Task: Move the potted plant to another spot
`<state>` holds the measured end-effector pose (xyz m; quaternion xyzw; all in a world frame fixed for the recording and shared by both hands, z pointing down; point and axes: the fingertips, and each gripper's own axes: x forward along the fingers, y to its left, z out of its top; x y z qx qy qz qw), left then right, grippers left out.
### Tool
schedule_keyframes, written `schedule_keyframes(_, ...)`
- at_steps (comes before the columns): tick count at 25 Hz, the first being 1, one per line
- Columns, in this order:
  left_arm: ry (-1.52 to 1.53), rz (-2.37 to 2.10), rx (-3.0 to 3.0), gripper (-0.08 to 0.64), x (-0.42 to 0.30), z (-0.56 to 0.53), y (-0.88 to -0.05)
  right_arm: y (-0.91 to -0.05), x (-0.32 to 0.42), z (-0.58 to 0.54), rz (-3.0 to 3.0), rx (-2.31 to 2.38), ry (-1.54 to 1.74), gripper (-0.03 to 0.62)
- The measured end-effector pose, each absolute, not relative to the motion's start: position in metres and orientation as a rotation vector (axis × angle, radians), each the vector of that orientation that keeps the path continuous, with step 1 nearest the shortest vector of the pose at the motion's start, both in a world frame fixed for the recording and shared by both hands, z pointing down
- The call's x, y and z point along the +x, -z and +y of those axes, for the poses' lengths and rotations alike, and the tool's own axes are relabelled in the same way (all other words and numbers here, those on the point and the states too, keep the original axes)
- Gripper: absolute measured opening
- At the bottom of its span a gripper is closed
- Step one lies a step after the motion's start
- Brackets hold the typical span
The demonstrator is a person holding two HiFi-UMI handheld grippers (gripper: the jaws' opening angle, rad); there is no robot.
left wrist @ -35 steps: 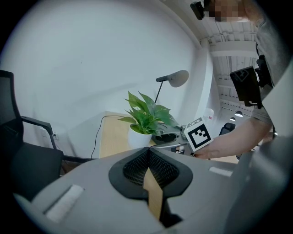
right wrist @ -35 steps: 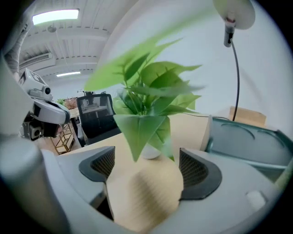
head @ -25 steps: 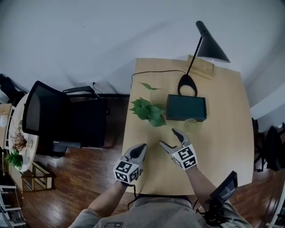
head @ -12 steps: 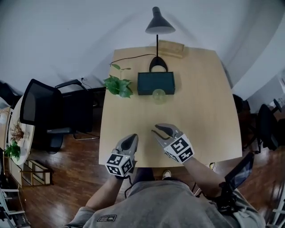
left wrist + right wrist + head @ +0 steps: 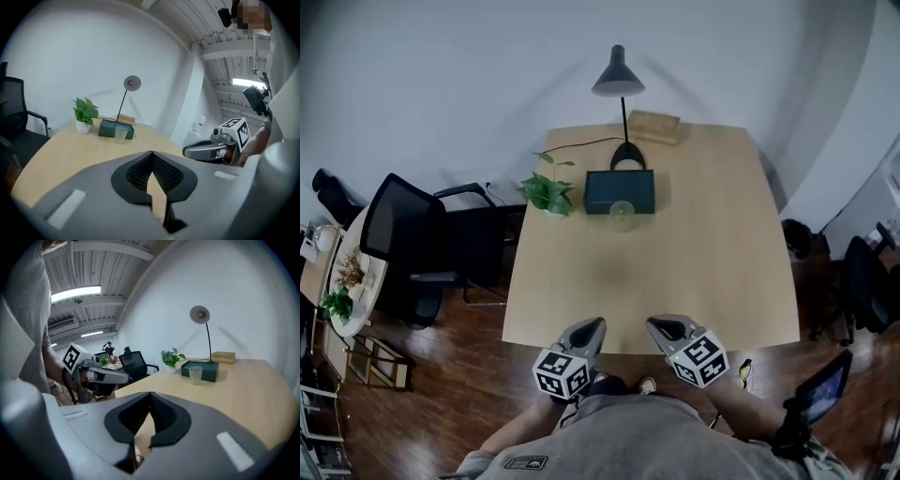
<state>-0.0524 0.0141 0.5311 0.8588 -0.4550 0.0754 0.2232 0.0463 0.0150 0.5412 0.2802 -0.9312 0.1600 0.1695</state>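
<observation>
1. My left tool (image 5: 592,325) is pressed together with nothing in it. My right tool (image 5: 662,327) is pressed together too, and it is empty.
2. Both tools hang side by side over the near edge of the desk (image 5: 703,272), close to my body.
3. The plant (image 5: 547,193) is far ahead of both tools, a bit left of the left tool. It stands by the far left edge of the desk and is not picked up yet.
4. Just right of the plant is a dark box (image 5: 620,190). A cup (image 5: 622,216) stands on the side of the box that faces my tools. A lamp (image 5: 617,80) stands behind the box, and its cord (image 5: 581,144) runs behind the plant.
5. If I reach with a shut tool, I think I would only poke the pot (image 5: 82,127). It could tip or slide off the edge.
6. If I come in from the right, I could knock the cup over.
7. If I pinch the leaves and not the pot, they could tear.
8. I can read no words or brand anywhere. My tools only show black and white squares.
</observation>
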Motion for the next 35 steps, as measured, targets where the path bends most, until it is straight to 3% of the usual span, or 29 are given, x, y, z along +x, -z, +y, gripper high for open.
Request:
schedule_keyframes(7, -0.207, -1.103, 2.394, 0.002, -0.027, 0.028, -0.53, -0.545, 0.062, 0.05, -2.627, 0.896, -0.643, 0.006)
schedule_keyframes(22, -0.211, -0.932, 2.487, 0.002, -0.013, 0.047, -0.515, -0.535, 0.05, 0.082, -2.619, 1.062, -0.687, 0.006)
schedule_keyframes(35, -0.12, -1.065, 2.404, 0.002, -0.056, 0.063, -0.516, -0.542, 0.017, 0.084, -2.613, 0.971, -0.675, 0.006)
